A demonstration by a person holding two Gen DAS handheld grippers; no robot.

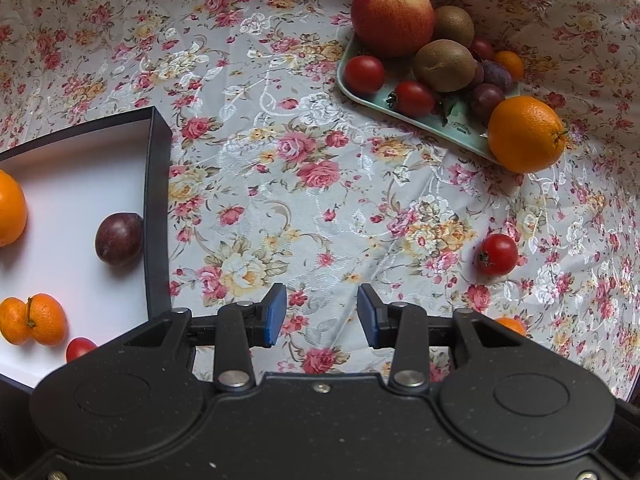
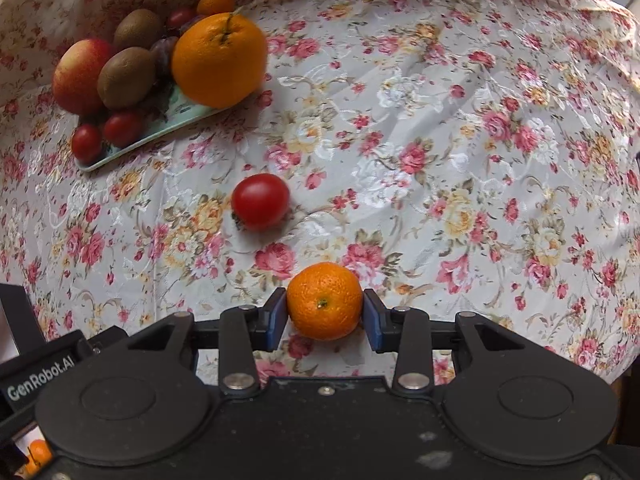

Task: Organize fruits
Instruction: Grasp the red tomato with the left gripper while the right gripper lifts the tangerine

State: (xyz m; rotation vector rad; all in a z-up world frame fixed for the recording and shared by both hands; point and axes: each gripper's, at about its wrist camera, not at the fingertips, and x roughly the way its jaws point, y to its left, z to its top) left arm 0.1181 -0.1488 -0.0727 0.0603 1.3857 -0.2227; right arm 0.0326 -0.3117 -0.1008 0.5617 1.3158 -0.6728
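Left wrist view: left gripper [image 1: 322,314] wide, empty, over cloth [image 1: 280,200]; box [image 1: 158,184] at left holds plum [image 1: 119,239], mandarins [image 1: 32,320]; tray [image 1: 440,120] far right, loaded; loose tomato [image 1: 497,255] near right.

Right wrist view: right gripper [image 2: 325,314] narrowed on mandarin [image 2: 324,301] — pads touch both sides; whether it sits on cloth or is lifted, cannot tell; tomato [image 2: 260,201] just beyond. Advice: squeeze gently, lift straight, clear tomato, carry left to box — set down before opening.
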